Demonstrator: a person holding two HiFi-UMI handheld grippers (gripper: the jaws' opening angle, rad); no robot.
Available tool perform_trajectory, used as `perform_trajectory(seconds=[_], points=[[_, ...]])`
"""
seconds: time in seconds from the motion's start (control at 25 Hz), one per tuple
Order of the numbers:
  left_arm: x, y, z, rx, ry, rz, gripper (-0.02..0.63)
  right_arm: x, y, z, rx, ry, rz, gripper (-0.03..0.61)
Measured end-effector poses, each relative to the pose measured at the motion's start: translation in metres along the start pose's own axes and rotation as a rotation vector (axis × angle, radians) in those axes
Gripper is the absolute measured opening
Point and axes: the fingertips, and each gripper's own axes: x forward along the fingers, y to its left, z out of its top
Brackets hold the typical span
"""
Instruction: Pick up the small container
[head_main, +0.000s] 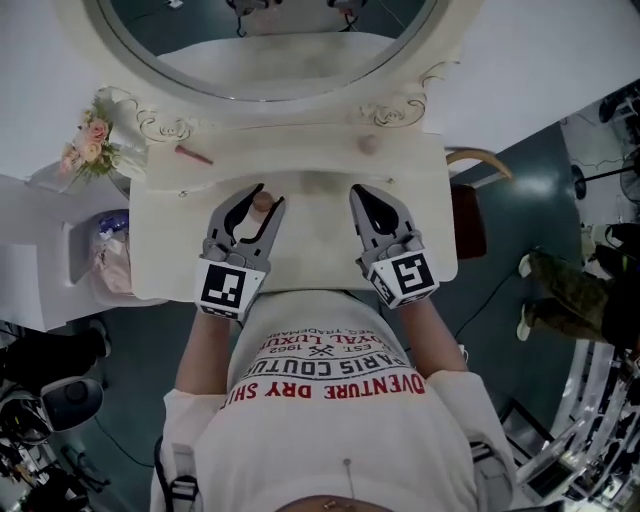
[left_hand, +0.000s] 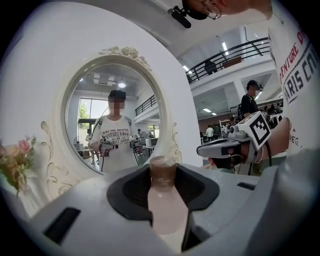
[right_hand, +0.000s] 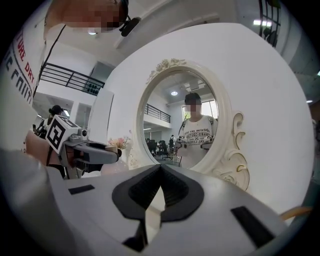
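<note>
Small container (left_hand: 164, 202) lengthwise in left tool (left_hand: 163, 170), cap toward mirror (left_hand: 117, 115)

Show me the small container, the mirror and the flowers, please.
small container (left_hand: 167, 205): left gripper view, on its pale body.
mirror (head_main: 270, 40): head view, on the glass.
flowers (head_main: 88, 142): head view, on the pink blossoms.

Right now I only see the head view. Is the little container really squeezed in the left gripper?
Observer: Yes. In the left gripper view the left gripper has both jaws pressed on the small container.
Operator: What colour is its cap?
Observer: Brown, over a pale pink body.
Operator: And the right gripper?
Observer: In its own view the right gripper is shut, tips together, nothing between.
</note>
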Motion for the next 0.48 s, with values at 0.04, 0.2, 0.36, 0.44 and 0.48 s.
perform_trajectory(seconds=[0.04,0.2,0.36,0.44,0.48], points=[[-0.005,0.004,0.001,-0.002,0.000,0.008,0.146,0.000,0.002,0.002,-0.001,0.000,-0.003,-0.002],[-0.019,0.015,0.007,-0.005,-0.004,0.032,0.146,0.001,0.008,0.008,-0.016,-0.006,-0.012,-0.002],[-0.024,0.023,0.013,-0.016,-0.016,0.052,0.146,0.003,0.009,0.015,-0.032,-0.010,-0.013,-0.002],[-0.025,0.025,0.014,-0.018,-0.021,0.058,0.146,0.004,0.009,0.015,-0.031,-0.008,-0.018,-0.002],[-0.025,0.027,0.014,-0.022,-0.023,0.060,0.146,0.004,0.009,0.016,-0.031,-0.009,-0.020,-0.002]])
